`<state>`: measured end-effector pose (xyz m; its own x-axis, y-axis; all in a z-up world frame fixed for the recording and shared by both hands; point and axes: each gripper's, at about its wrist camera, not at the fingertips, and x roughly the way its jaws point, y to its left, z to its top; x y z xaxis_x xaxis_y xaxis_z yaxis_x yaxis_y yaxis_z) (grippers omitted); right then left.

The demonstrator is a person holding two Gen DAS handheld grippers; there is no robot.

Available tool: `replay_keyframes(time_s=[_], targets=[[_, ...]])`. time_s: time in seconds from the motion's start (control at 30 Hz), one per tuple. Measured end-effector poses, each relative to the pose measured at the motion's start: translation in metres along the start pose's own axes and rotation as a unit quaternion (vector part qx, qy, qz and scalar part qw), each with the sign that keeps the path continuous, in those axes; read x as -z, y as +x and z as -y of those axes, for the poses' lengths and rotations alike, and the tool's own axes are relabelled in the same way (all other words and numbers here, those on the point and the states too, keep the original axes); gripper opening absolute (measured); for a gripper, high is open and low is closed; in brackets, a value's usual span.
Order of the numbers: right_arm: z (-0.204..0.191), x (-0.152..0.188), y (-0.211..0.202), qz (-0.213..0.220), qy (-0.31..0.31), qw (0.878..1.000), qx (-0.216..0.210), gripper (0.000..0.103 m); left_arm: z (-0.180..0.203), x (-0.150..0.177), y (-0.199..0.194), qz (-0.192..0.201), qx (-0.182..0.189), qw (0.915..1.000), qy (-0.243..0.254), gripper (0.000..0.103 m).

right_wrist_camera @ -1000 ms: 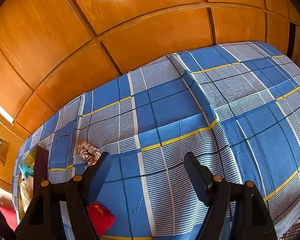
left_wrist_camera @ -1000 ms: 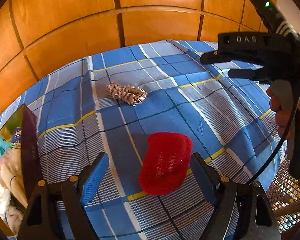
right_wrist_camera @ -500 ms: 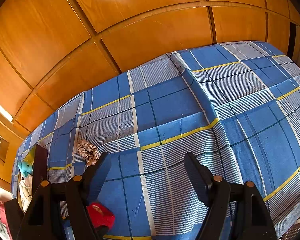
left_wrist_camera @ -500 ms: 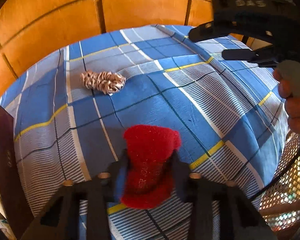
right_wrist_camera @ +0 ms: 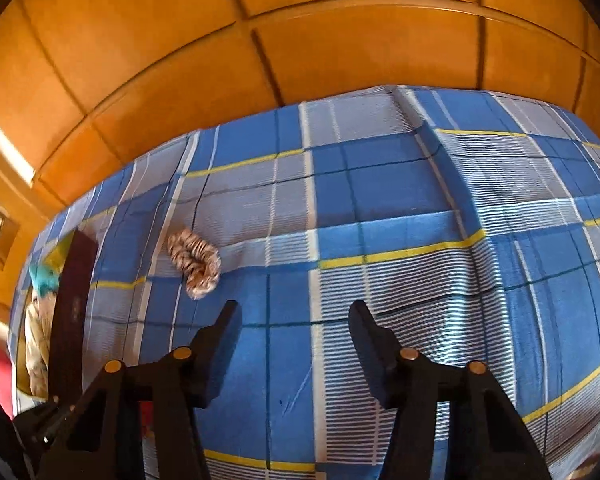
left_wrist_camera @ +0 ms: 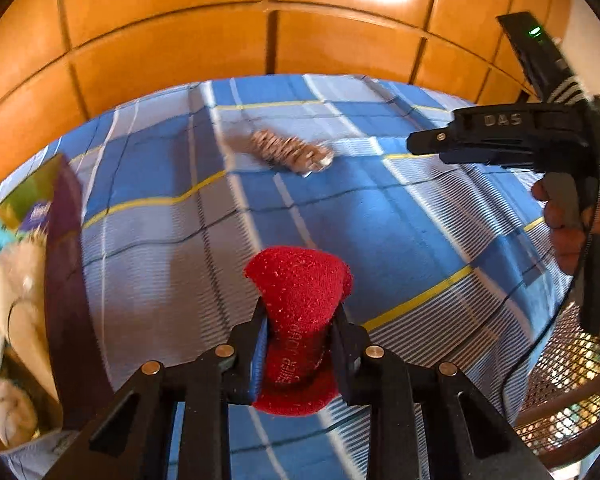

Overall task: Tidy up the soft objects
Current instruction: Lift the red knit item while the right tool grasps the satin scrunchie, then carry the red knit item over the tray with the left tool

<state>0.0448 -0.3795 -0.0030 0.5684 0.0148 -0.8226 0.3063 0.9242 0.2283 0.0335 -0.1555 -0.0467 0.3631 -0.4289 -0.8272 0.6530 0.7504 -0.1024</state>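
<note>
My left gripper (left_wrist_camera: 300,322) is shut on a red plush pad (left_wrist_camera: 300,296) and squeezes its middle, holding it just over the blue checked bedspread (left_wrist_camera: 400,220). A striped brown-and-white scrunchie (left_wrist_camera: 290,152) lies further back on the cloth. In the right wrist view that scrunchie (right_wrist_camera: 196,264) sits ahead and to the left of my right gripper (right_wrist_camera: 296,316). The right gripper's jaws are closing, with nothing between them. The right gripper's body (left_wrist_camera: 512,136), held by a hand (left_wrist_camera: 564,224), shows at the right of the left wrist view.
An open box (left_wrist_camera: 64,280) holding plush toys (left_wrist_camera: 16,280) stands at the left edge of the bed, also seen as the box (right_wrist_camera: 74,312) in the right wrist view. Orange wooden panelling (right_wrist_camera: 260,60) rises behind the bed. A wicker surface (left_wrist_camera: 568,392) lies beyond the bed's right edge.
My left gripper shut on the red pad and pinched it narrow, then shifted with it. The right gripper's jaws narrowed and it swung so the scrunchie sits nearer its left finger.
</note>
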Motion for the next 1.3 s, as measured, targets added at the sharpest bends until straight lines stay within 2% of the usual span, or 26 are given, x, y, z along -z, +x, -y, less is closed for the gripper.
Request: replay_keyframes(time_s=[0.23, 0.4, 0.63, 0.8, 0.83, 0.9, 0.93, 1.03, 1.17, 1.23, 1.3], targets=[[-0.03, 0.003, 0.013, -0.03, -0.045, 0.997, -0.048, 0.049, -0.005, 0.006, 0.007, -0.003, 0.001, 1.0, -0.006, 0.028], [-0.063, -0.014, 0.029, -0.043, -0.101, 0.992, -0.058, 0.049, -0.009, 0.007, 0.006, -0.003, 0.005, 0.9999, -0.015, 0.028], [-0.105, -0.038, 0.079, -0.078, -0.179, 0.981, -0.013, 0.05, -0.015, 0.006, 0.01, -0.004, 0.016, 0.9995, -0.026, 0.028], [-0.114, -0.043, 0.108, -0.1, -0.203, 0.974, 0.016, 0.05, -0.017, 0.006, 0.01, -0.003, 0.022, 0.9993, -0.031, 0.028], [-0.114, -0.042, 0.11, -0.103, -0.205, 0.973, 0.014, 0.045, -0.017, 0.006, 0.011, -0.003, 0.022, 0.9993, -0.032, 0.028], [-0.116, -0.04, 0.112, -0.107, -0.213, 0.971, 0.013, 0.025, -0.016, 0.007, 0.01, -0.002, 0.022, 0.9992, -0.033, 0.028], [-0.117, -0.038, 0.11, -0.103, -0.218, 0.97, 0.016, 0.021, -0.017, 0.006, 0.01, -0.002, 0.023, 0.9992, -0.034, 0.028], [-0.116, -0.029, 0.101, -0.099, -0.221, 0.97, 0.021, 0.019, -0.017, 0.007, 0.008, 0.0, 0.022, 0.9991, -0.036, 0.028], [-0.11, -0.013, 0.085, -0.099, -0.21, 0.973, -0.008, 0.019, -0.016, 0.007, 0.003, 0.005, 0.018, 0.9992, -0.035, 0.027], [-0.108, -0.002, 0.085, -0.107, -0.21, 0.972, -0.012, 0.02, -0.014, 0.007, -0.002, 0.008, 0.015, 0.9993, -0.034, 0.027], [-0.104, 0.005, 0.082, -0.096, -0.208, 0.973, -0.015, 0.02, -0.012, 0.008, -0.008, 0.015, 0.009, 0.9994, -0.031, 0.027]])
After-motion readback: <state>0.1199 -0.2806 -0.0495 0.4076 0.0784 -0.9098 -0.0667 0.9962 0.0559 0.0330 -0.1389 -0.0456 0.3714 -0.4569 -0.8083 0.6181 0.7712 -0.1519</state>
